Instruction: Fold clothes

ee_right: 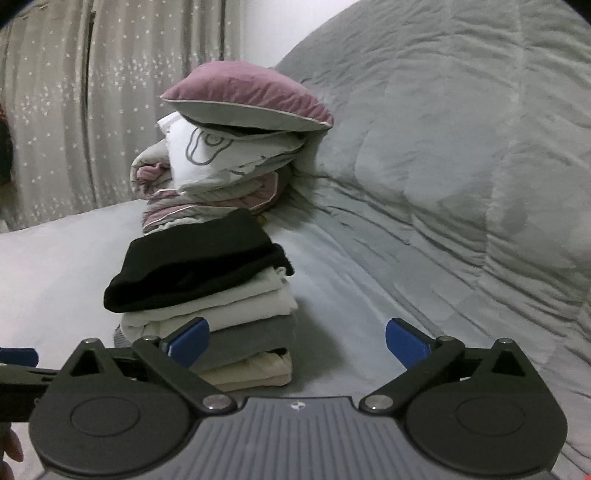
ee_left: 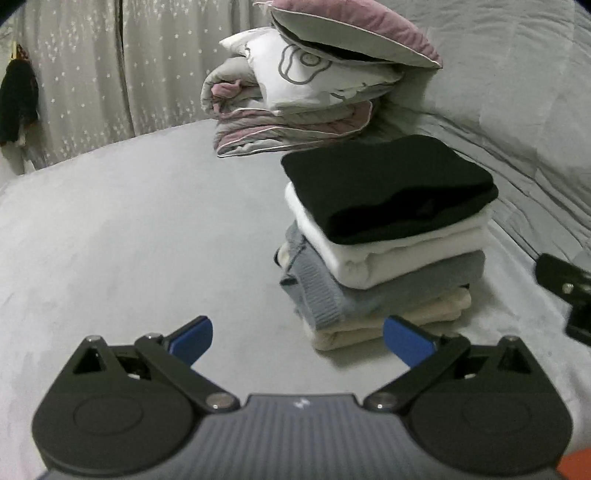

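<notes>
Both tongs spread wide and empty, blue pads apart with only grey sheet between them: left gripper low in its own view, right gripper low in its own. Folded clothes in one stack on the bed, at about 2 o'clock from the left gripper and just past its right pad, clear of both pads. From the top down: black garment, white garment, grey knit, cream garment at the bottom. Seen only from the left wrist: the ribbed edge of the grey knit hanging down the stack's near-left corner, a dark garment hanging at 9 o'clock against the starred curtain, and a piece of the right gripper at the 3 o'clock edge. Seen only from the right wrist: the stack at 11 o'clock, partly hidden behind the left-hand pad, the black garment's far corner drooping over the white one, a large rumpled grey quilt filling the 1 to 4 o'clock side, and a fingertip at the 8 o'clock corner. Behind the stack at 12 o'clock in both views, a pile of bedding with a white printed pillow and a mauve cushion on top.
</notes>
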{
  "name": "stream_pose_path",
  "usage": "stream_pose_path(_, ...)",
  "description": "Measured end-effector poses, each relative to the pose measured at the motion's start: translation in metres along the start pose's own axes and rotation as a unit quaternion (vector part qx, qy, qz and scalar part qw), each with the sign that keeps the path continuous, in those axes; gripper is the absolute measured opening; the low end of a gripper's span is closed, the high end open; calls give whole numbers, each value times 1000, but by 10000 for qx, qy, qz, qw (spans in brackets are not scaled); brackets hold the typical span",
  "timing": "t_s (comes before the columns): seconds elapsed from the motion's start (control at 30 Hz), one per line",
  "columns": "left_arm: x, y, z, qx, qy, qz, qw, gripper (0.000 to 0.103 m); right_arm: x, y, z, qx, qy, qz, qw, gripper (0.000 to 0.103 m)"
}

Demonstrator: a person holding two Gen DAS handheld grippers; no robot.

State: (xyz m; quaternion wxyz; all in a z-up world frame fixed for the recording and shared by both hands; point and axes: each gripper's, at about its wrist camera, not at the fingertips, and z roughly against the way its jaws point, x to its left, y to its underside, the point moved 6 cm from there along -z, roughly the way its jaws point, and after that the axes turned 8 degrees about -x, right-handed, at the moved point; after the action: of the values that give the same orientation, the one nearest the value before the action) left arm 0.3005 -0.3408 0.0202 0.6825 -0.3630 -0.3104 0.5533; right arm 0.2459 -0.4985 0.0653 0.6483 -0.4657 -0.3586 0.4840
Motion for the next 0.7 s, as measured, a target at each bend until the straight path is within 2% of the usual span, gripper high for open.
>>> stream_pose_path(0.17,4,-2,5,-62,-72,-15,10000,103,-4,2,8,-198,74,-196,9996,103)
stream_pose_path(0.3,5,-4,10,-115,-48,-29,9999,103,2,7,9,-190,-13,-251,9995,103)
stream_pose_path(0.5,10,-4,6,-91,-233,-66,9997,103,15,10,6,-146,-121,-88,9998,103)
stream_pose_path(0.7,5,1,-1,42,-162,-147,9998,103,14,10,6,-154,-13,-74,9999,103)
